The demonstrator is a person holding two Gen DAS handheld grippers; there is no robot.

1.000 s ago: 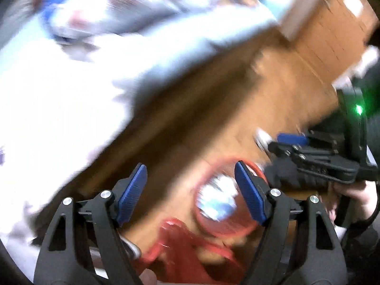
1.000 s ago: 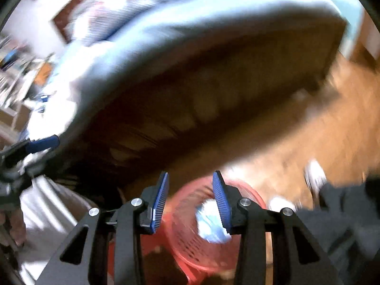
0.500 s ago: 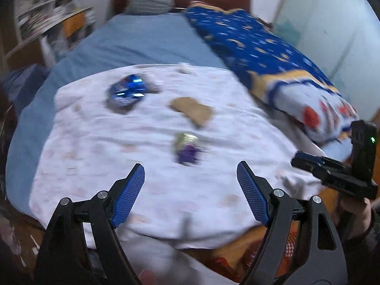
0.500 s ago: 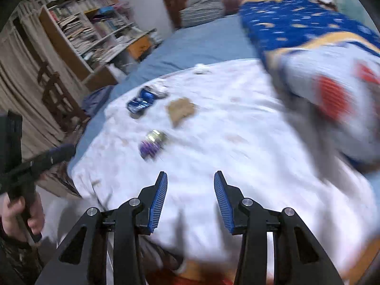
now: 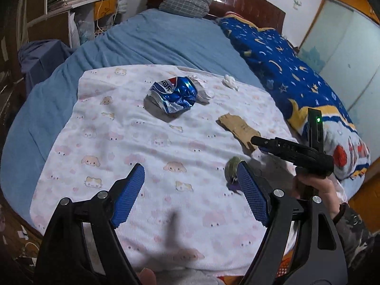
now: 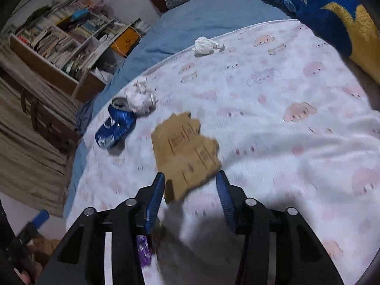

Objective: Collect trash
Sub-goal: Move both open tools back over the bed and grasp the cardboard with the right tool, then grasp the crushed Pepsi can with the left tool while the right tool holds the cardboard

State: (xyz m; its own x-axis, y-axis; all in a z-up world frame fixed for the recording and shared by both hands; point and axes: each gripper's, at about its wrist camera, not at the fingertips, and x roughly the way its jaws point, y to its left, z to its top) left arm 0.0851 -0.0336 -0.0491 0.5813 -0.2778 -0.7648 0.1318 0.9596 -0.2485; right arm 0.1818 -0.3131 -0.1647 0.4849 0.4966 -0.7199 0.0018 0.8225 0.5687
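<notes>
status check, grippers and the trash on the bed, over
Left gripper open, empty. Right gripper open, jaws just widened, straddling near edge of cardboard scrap. Crushed blue can untouched. Nothing blocking.

Left claw (image 5: 190, 193) angled downward, jaws spread wide, nothing between blue pads. Right claw (image 6: 190, 190) also tilted downward, jaws partway apart and just been opening, nothing gripped. Right hand (image 5: 313, 190) wrapped around claw handle, patterned sleeve at wrist. Fingertip visible at bottom edge of left view.
</notes>
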